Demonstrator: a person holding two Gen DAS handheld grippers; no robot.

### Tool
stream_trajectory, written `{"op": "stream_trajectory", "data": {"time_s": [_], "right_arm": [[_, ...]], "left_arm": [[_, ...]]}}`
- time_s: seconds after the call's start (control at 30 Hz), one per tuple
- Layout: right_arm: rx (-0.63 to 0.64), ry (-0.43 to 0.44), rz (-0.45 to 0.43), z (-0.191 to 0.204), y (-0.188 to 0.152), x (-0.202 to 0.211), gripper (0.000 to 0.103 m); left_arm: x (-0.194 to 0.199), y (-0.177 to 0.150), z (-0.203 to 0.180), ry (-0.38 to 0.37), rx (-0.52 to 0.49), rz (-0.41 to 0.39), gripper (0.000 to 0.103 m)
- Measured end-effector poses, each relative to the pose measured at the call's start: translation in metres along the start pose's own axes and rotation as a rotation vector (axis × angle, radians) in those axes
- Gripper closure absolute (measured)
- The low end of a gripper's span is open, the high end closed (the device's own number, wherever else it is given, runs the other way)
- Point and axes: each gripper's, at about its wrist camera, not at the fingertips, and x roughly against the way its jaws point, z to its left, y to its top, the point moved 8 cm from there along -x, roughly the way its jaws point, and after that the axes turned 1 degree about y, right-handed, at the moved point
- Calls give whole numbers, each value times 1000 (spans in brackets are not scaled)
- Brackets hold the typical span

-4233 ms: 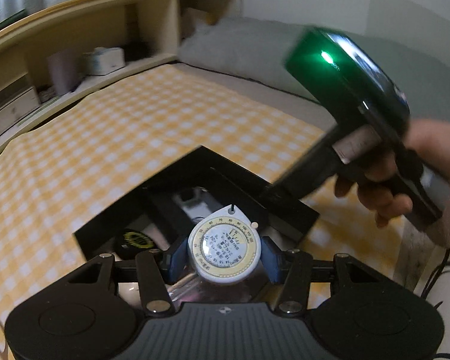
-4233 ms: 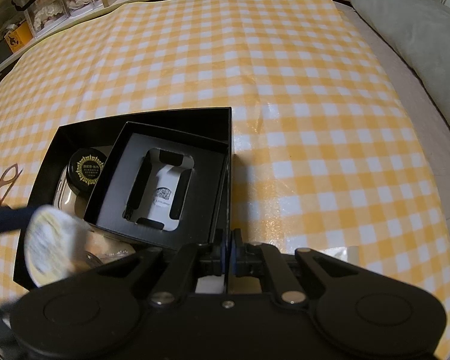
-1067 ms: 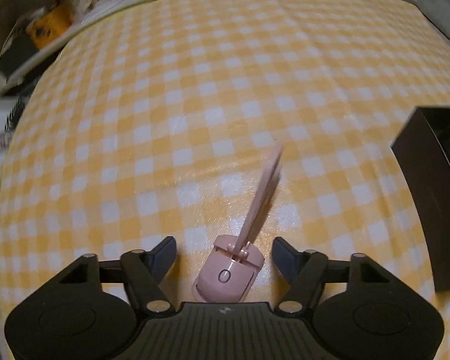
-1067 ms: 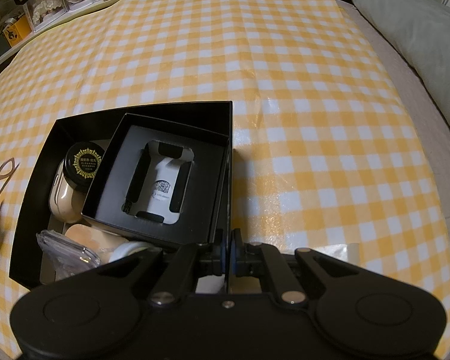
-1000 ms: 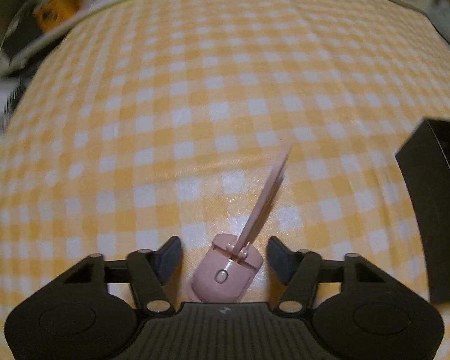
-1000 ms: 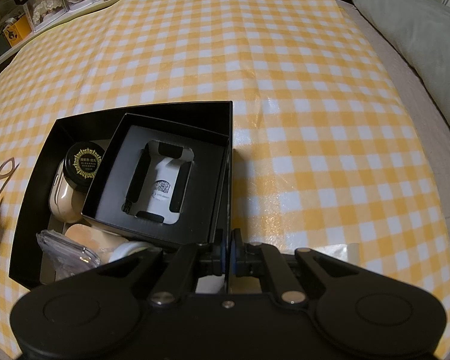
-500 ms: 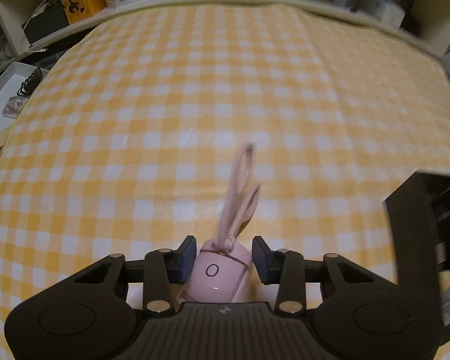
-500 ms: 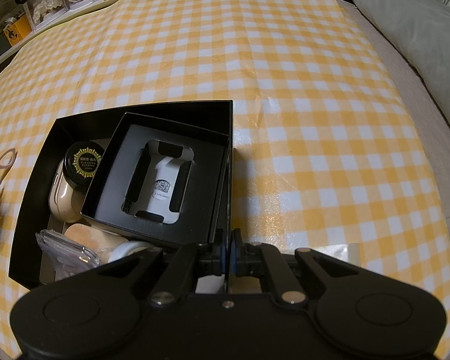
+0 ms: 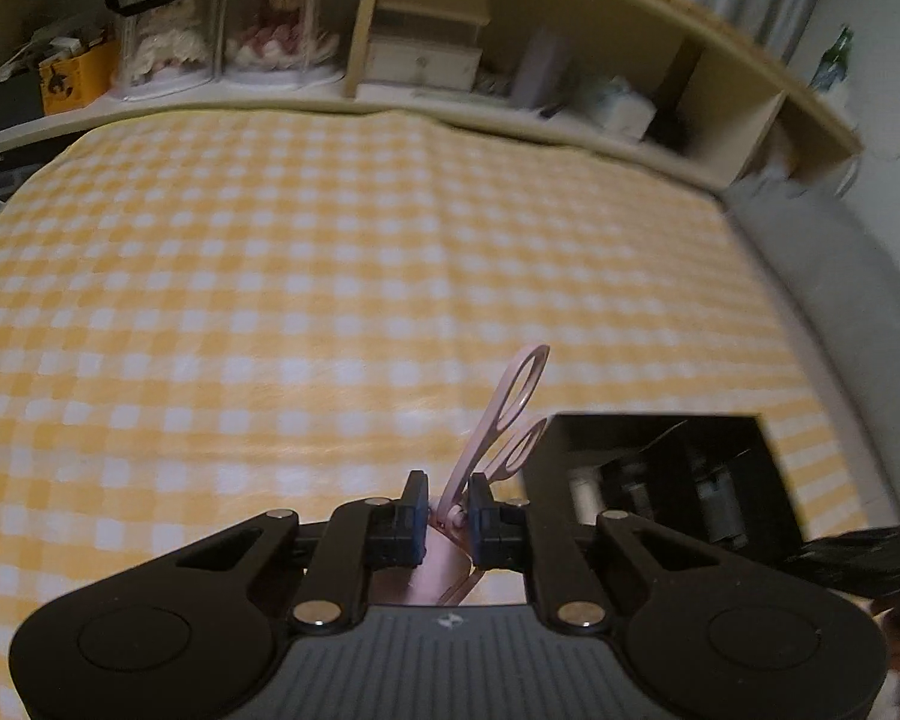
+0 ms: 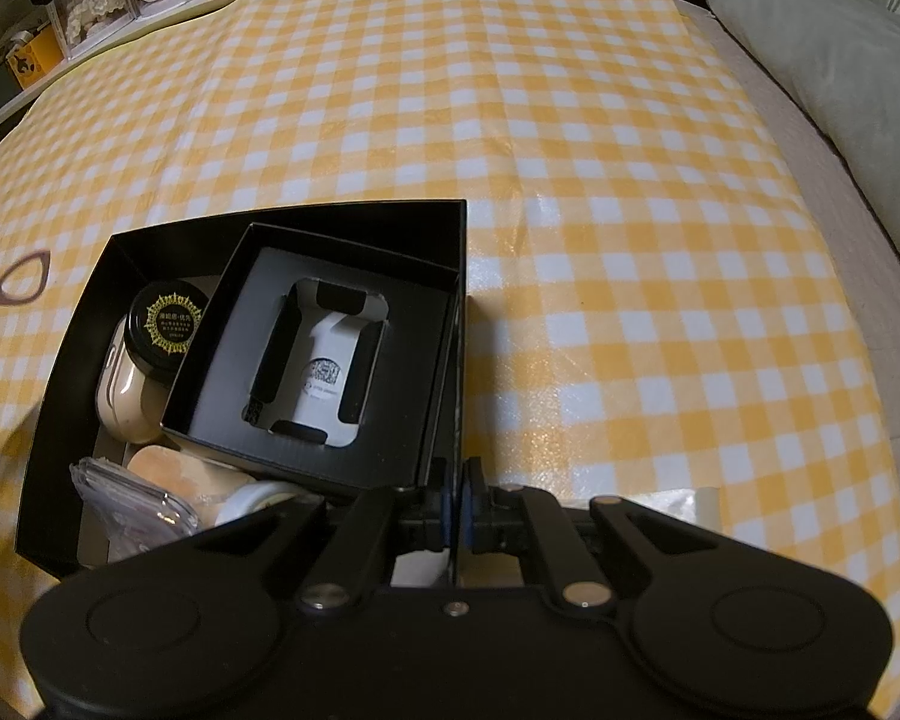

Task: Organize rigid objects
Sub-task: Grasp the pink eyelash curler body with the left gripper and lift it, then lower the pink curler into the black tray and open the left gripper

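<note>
Pink scissors (image 9: 498, 438) with their blades in a pink sheath stick up between the pads of my left gripper (image 9: 448, 516). Its jaws are closing and the pads press on the sheath, lifted above the yellow checked cloth (image 9: 270, 300). The finger loops show at the left edge of the right wrist view as pink scissors (image 10: 12, 288). The open black box (image 10: 459, 300) lies just right of the left gripper. My right gripper (image 10: 456, 510) is shut on the box's near right wall. Inside lie a smaller black box (image 10: 222, 354), a black jar (image 10: 171, 321) and a beige device (image 10: 120, 390).
A clear plastic packet (image 10: 132, 498) and a round white item (image 10: 252, 495) fill the box's near corner. Wooden shelves (image 9: 510, 48) with boxes and display cases run along the far side. A grey pillow (image 10: 822, 48) lies at the right.
The left gripper closed on the pink scissors and lifted them off the cloth, tilting up so the shelves came into view. The right gripper and the box stayed still.
</note>
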Motion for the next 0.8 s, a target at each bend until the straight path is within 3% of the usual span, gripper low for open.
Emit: {"op": "stream_trajectory", "data": {"time_s": [0.2,0.4,0.57,0.7,0.8], "right_arm": [[0,0,0,0,0,0,98],[1,0,1,0,0,0,98],[1,-1,1,0,0,0,98],[1,-1,1,1,1,0,98],[0,-1,1,1,1,1,98]], "left_arm": [[14,-5,-47,-148,-77,-49,89],[11,-34,-96,-249,-325,-21,89],[7,-63,-112,-252,-487,4,89],[-5,-59,-108,-203,-450,-4,89],[-16,-45,-96,-141,-352,-20,89]]}}
